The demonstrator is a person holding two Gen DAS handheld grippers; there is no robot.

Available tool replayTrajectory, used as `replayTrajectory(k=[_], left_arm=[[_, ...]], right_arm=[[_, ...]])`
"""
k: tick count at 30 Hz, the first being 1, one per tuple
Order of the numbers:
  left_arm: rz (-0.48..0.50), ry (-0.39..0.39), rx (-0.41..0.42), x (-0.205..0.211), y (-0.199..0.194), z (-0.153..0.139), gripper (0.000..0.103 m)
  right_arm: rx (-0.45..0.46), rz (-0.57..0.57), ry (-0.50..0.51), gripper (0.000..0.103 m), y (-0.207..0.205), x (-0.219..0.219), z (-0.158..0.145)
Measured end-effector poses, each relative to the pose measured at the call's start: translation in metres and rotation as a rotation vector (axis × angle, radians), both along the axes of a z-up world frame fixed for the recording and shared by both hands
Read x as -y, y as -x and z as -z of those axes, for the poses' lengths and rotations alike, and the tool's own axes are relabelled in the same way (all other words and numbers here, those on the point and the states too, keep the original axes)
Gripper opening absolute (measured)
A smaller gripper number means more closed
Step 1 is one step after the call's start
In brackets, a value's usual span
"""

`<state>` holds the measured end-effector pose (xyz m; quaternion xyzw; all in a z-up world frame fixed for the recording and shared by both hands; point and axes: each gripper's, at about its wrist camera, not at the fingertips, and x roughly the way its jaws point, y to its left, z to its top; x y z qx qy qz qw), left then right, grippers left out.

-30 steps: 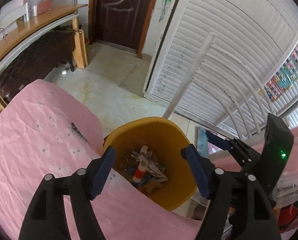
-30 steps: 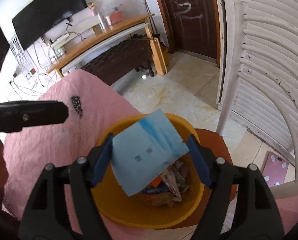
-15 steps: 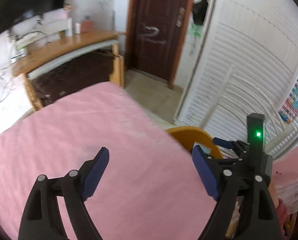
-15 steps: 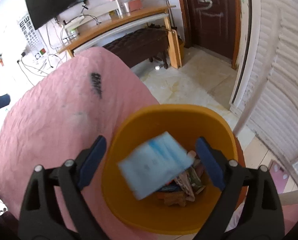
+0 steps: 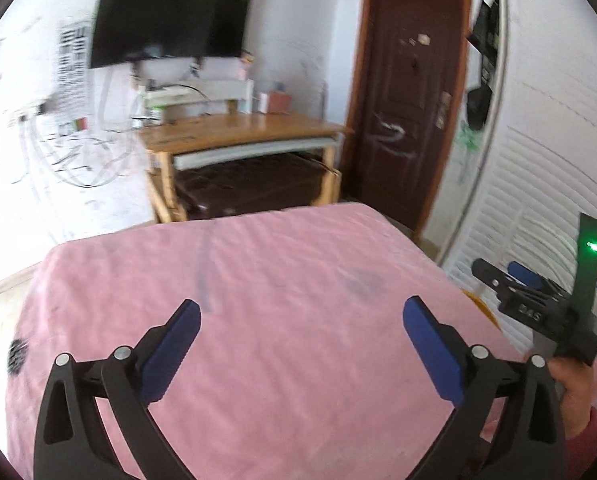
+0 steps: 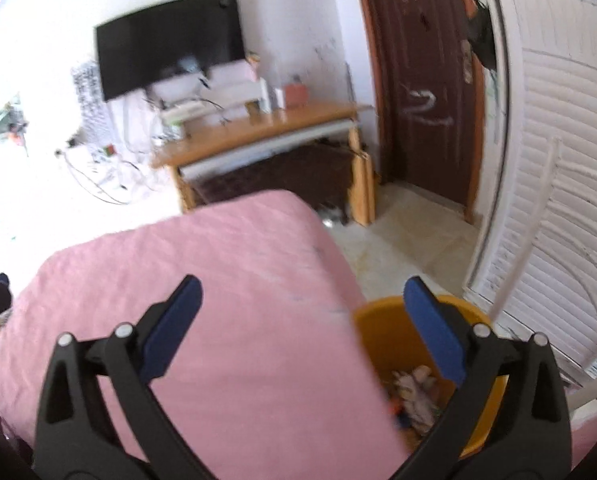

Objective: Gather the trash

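I'm looking across a small room: a pink bed cover (image 5: 282, 320) fills the foreground, with a wooden tabletop (image 5: 238, 132) carrying boxes and cables against the far wall, a dark screen (image 5: 170, 20) above it, a brown door (image 5: 410, 120) to the right and white louvred panels (image 6: 558, 200) along the right side.

The yellow bin (image 6: 390, 332) sits on the floor just beside the bed's right edge, partly behind the pink cover in my right wrist view. Inside it I can make out crumpled paper and wrappers (image 6: 414, 392), blurred, with a spot of orange and blue low down. From the left wrist view only a sliver of the bin's rim (image 5: 478, 304) shows past the bed's corner.

My right claw (image 6: 302, 312) is spread wide with nothing between its blue pads, its right pad over the bin's mouth. Its jaws have just been opening, and the pale blue packet it gripped a second ago is gone from it; I cannot pick it out among the rubbish.

My left claw (image 5: 302, 330) is also spread wide and empty, its jaws just opened further. A second ago it looked straight down into the bin; now it faces the bed and far wall. The right claw (image 5: 510, 276) and the hand (image 5: 574, 384) holding it show at its right edge.
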<state>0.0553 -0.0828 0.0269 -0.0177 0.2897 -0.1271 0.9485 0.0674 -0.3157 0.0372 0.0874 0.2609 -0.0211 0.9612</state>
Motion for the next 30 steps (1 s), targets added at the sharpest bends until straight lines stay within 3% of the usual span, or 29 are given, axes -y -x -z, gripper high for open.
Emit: replayTrajectory(k=[10,23,30], left_arm=[[-0.148,0.017,0.036,-0.065,0.039,-0.004,0.096],[-0.141,0.016,0.032,-0.075,0.068,-0.002,0.096],[-0.147,0.02,0.03,-0.078,0.067,-0.003,0.096]], right_arm=[[0.073,-0.133,0.029,0.097,0.032,-0.085,-0.012],[0.068,-0.194,0.085,0.097,0.08,-0.135,-0.012],[0.081,-0.182,0.086,0.097,0.084,-0.134,-0.015]])
